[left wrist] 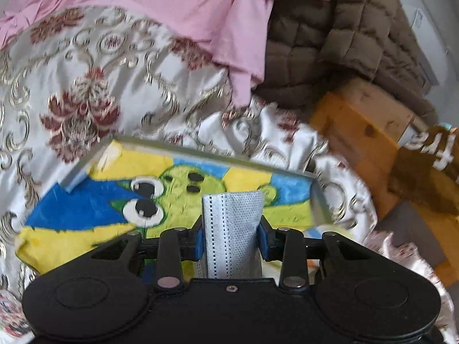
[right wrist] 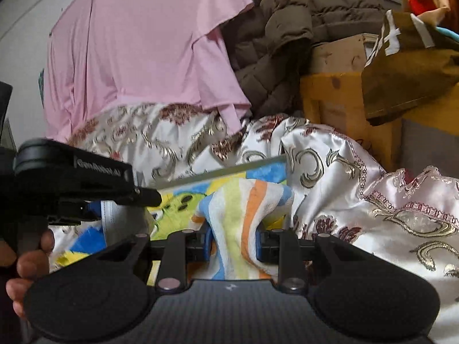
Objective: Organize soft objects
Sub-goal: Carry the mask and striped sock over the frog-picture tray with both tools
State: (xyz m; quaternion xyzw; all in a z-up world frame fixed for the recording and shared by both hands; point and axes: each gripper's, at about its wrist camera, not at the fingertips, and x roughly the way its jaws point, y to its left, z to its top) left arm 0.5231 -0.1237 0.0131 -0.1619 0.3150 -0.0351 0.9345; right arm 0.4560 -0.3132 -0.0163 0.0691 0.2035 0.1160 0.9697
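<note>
Left wrist view: the left tongs pinch a folded grey face mask above the cartoon towel lying in a shallow tray on the patterned satin cloth.

Right wrist view: the right tongs pinch a striped towel over the same tray. A hand holds the left tongs alongside.

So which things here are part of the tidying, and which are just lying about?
In the job:
- face mask, clamped in left gripper
- striped cloth, clamped in right gripper
- tray lined with cartoon towel

Lying about:
- pink garment
- brown jacket
- floral bedcover
- yellow box
- brown bag
</note>
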